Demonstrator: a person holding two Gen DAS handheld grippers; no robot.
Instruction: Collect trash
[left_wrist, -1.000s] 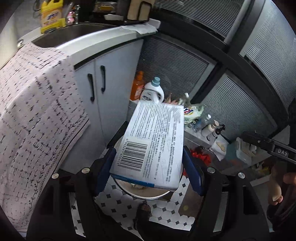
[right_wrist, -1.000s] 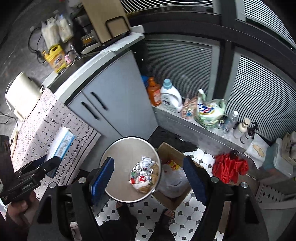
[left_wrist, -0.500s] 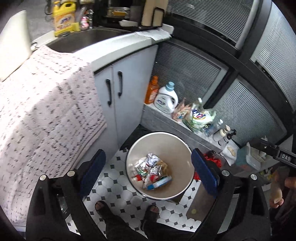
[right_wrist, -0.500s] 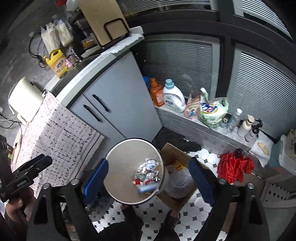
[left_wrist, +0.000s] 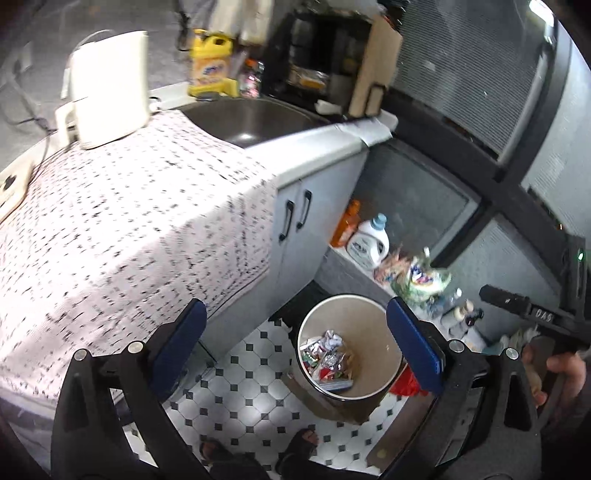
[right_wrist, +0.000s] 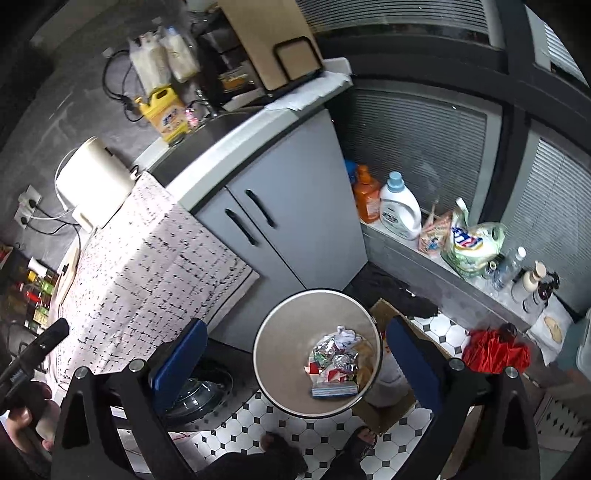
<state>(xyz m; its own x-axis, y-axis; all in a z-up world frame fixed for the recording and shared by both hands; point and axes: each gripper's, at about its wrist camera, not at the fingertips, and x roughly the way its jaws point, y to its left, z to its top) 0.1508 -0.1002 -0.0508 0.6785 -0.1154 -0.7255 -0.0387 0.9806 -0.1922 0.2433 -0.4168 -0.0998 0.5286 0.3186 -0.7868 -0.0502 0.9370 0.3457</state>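
**Trash is in the bin, claws are empty**

The left gripper (left_wrist: 293, 339) and the right gripper (right_wrist: 295, 354) are both opening wide, with nothing between their blue pads. Below them stands the round trash bin (right_wrist: 280, 395) on the tiled floor (left_wrist: 240, 398). Inside it lie foil wrappers (right_wrist: 334, 356) and a flat blue box (right_wrist: 334, 390). The patterned cloth (left_wrist: 129, 236) on the counter looks bare, so little seems left.

Legible text scarce. Other gripper's black body (left_wrist: 532, 310), left wrist view: white letters, apparently "DAS". Green-white bag (right_wrist: 471, 245) on the ledge: blue logo lettering, unreadable. White detergent bottle (right_wrist: 400, 210) and yellow jug (right_wrist: 166, 114): labels blurred.
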